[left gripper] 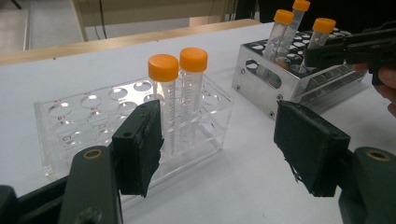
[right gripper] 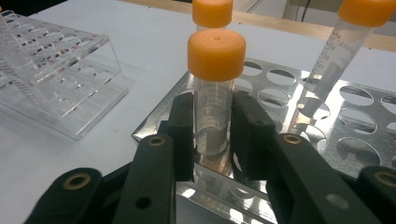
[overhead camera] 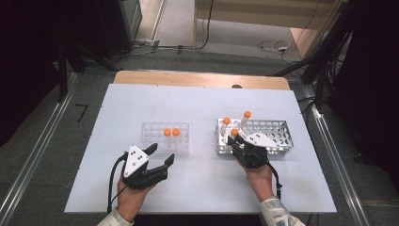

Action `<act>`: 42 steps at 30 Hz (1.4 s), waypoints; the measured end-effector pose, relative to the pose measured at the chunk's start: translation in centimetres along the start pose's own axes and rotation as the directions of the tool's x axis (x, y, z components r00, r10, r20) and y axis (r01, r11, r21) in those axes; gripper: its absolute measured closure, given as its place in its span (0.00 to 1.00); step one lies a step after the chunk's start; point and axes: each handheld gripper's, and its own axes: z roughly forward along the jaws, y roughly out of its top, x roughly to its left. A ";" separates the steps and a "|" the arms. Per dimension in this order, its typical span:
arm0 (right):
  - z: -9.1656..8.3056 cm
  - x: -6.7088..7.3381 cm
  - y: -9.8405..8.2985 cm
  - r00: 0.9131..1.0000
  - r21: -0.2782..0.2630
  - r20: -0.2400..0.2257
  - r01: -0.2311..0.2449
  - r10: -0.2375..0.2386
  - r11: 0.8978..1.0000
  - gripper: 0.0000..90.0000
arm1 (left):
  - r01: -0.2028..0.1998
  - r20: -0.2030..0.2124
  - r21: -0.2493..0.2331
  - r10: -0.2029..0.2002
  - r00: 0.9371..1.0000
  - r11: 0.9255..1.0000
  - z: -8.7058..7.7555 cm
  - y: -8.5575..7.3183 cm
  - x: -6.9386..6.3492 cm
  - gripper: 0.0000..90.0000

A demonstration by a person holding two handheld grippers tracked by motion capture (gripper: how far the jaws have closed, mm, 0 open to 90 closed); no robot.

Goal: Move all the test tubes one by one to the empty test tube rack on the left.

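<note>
An orange-capped tube (right gripper: pixel 215 60) stands in the front corner of the metal rack (right gripper: pixel 364 140), and my right gripper (right gripper: pixel 213 135) is shut on it, a black pad pressed against each side below the cap. Two more capped tubes (overhead camera: pixel 226 121) (overhead camera: pixel 247 114) stand in the same rack, one of them leaning. The clear plastic rack (overhead camera: pixel 153 132) to the left holds two orange-capped tubes (left gripper: pixel 163 93) (left gripper: pixel 193 84) upright. My left gripper (left gripper: pixel 219 154) hovers open just in front of that rack, nothing between its jaws.
Both racks sit on a white board (overhead camera: pixel 197 188) laid over a wooden table, with bare board in front of and between them. Beyond the table's far edge are cables (overhead camera: pixel 273 46) on the floor and dark stands at either side.
</note>
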 end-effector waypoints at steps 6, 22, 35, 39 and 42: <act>-0.1 0.0 0.1 1.000 -0.013 -0.001 0.012 -0.012 1.000 0.79 | -0.003 0.002 0.003 0.003 1.000 1.000 0.0 0.0 0.0 0.34; -3.8 0.2 3.1 1.000 -0.139 -0.018 0.000 -0.003 0.990 0.80 | -0.006 0.007 0.001 0.006 1.000 1.000 0.1 0.0 -0.1 0.34; -5.7 2.2 3.7 0.993 -0.143 -0.105 0.035 -0.050 0.989 0.80 | -0.011 0.011 -0.005 0.011 1.000 1.000 0.0 0.0 -0.3 0.34; -5.4 3.2 3.4 0.989 -0.131 -0.133 0.054 -0.071 0.990 0.80 | -0.010 0.010 -0.005 0.010 1.000 1.000 -0.1 0.0 -0.3 0.34; -5.2 4.1 3.1 0.984 -0.117 -0.156 0.067 -0.085 0.991 0.80 | -0.012 0.015 -0.006 0.012 1.000 1.000 -0.1 0.1 -0.3 0.34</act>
